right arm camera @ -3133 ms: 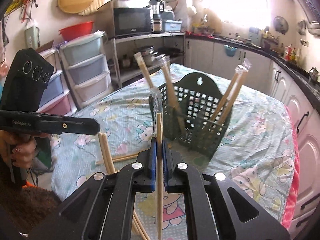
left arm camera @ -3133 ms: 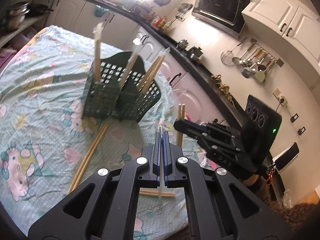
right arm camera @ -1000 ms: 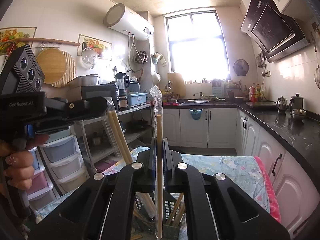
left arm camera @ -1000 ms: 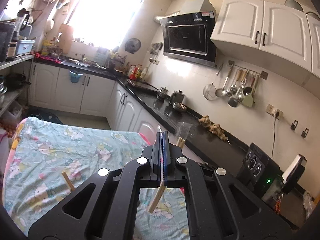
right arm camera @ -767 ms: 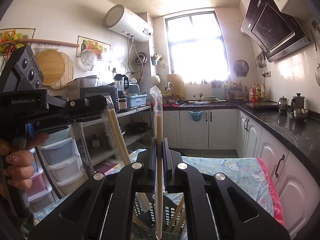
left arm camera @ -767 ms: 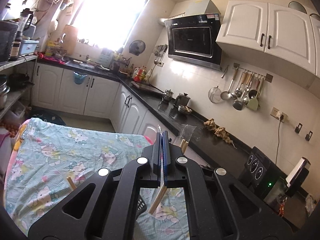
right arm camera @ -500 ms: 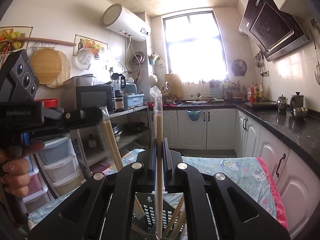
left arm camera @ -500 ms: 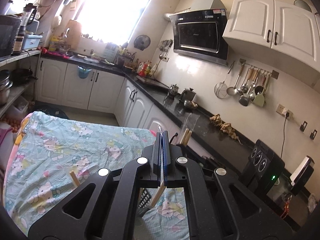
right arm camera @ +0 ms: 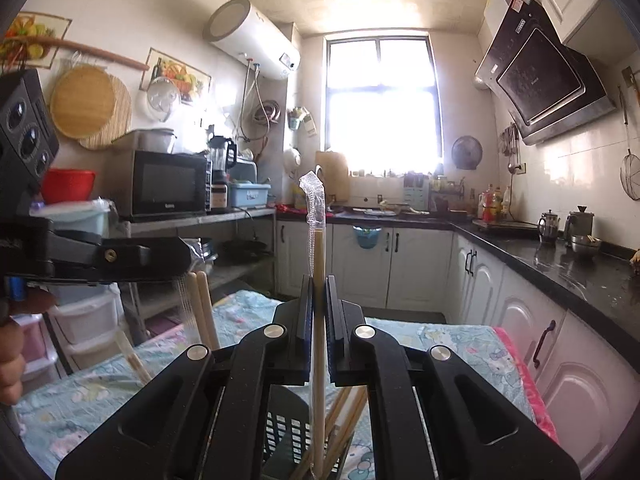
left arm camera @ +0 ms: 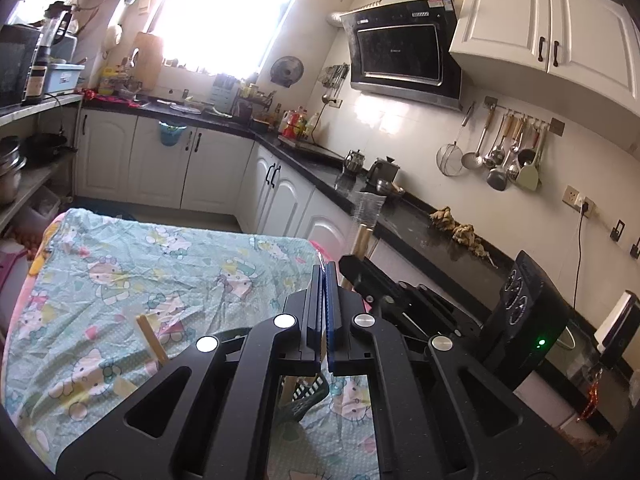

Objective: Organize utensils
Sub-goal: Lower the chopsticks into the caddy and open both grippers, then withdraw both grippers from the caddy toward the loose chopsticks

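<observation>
Above green mesh basket (right arm camera: 288, 436): right gripper (right arm camera: 319, 312) pinching slim wrapped wooden chopsticks (right arm camera: 318, 280), upright. Left gripper (left arm camera: 324, 300) clamped on crinkly wrapper edge, nearly level.

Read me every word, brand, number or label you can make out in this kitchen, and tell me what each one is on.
Nothing reads clearly enough to quote.
Range hood: brand mark on the glass and a sticker on top, both too small to read.
Microwave: brand mark under the door, blurred.
Water heater: end panel, too small to read.
No print shows on the left wrapped chopsticks or the right wrapped chopsticks.
</observation>
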Demonstrator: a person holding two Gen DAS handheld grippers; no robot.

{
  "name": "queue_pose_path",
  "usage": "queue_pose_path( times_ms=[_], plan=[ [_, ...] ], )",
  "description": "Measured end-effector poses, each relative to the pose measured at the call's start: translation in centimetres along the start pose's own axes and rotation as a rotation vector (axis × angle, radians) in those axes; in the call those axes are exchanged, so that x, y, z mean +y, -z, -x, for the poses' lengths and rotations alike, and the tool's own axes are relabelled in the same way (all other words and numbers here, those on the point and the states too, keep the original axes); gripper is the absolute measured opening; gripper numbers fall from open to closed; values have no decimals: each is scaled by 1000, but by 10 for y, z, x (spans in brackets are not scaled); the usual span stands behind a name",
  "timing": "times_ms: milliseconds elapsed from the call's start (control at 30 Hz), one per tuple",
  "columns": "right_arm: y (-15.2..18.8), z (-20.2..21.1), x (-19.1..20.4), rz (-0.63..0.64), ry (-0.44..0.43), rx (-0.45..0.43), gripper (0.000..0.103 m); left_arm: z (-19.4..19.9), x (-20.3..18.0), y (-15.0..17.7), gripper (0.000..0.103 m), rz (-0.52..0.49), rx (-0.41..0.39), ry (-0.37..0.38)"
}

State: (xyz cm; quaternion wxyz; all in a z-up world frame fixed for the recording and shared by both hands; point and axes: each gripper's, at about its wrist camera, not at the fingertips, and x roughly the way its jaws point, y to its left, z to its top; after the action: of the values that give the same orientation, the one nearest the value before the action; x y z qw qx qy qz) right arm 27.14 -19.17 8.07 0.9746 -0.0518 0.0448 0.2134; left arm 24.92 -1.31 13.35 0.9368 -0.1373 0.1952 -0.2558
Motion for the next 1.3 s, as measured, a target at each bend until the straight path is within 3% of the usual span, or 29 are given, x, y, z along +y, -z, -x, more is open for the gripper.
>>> queue_pose_path(
  times_ms=[433,567,933,1133,1200,1300],
  plan=[
    [34,-13,-16,-103,25,132,7,-12,13,22,0,23,63,-26],
    [40,-9,-21,-142,17,158,28,-11,16,25,2,31,70,-32],
    [41,14,-28,-175,15,191,55,7,25,24,42,75,39,-49],
    [38,31,-28,-168,24,200,70,24,27,22,67,96,6,-62],
    [37,37,-26,-168,18,204,73,30,28,23,80,109,1,-66],
    [35,45,-24,-164,14,208,78,38,29,25,88,118,4,-79]
  ],
)
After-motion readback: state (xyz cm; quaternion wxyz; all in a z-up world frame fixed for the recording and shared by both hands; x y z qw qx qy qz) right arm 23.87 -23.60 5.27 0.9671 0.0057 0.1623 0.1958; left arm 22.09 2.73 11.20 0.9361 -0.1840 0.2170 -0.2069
